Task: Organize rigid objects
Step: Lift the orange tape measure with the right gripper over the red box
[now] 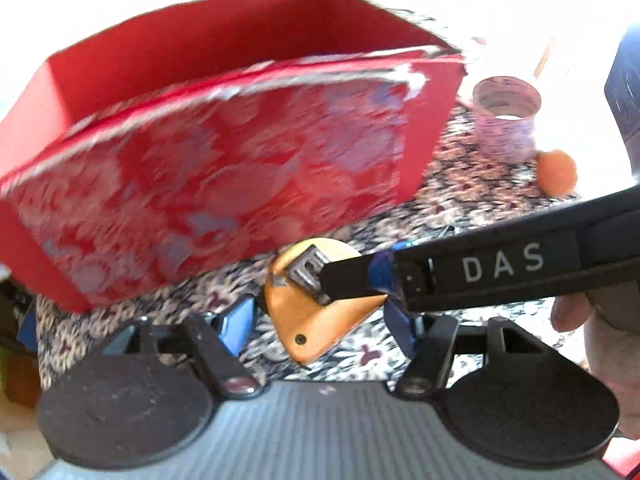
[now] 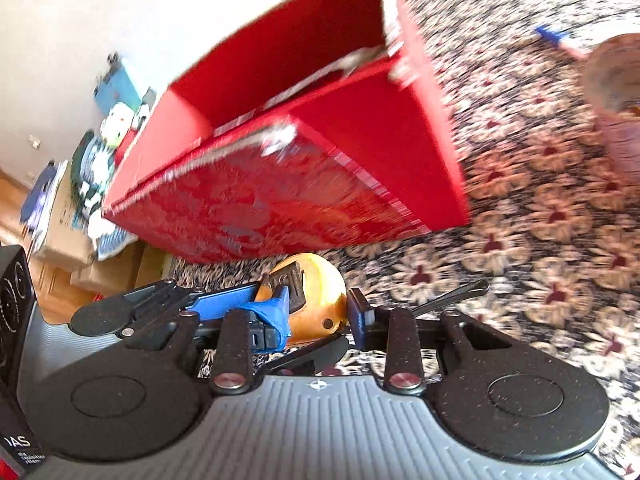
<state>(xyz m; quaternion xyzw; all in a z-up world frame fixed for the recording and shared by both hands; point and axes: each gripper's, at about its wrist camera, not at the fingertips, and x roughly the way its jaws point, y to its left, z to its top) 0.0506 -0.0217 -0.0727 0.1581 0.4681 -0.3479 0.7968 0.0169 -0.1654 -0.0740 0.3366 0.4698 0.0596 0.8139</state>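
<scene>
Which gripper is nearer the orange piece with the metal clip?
Right. The right gripper is in contact, fingers pinching the orange piece at its metal clip. The left gripper is open, fingers flanking the piece with gaps either side.

Red box (image 2: 320, 152), open-topped, patterned on its near side, blurred, resting on a floral cloth (image 2: 540, 240). Just below its near edge, an orange piece (image 2: 320, 300) with a metal clip on top, sitting between the fingers of the right hand-held gripper (image 2: 316, 316); blue fingertip (image 2: 276, 312) touching its left side, dark finger beside its right. Left hand-held gripper (image 2: 224, 300) reaching in from the left. Pink cup (image 2: 616, 100) at far right. Clutter along the wall at left.
</scene>
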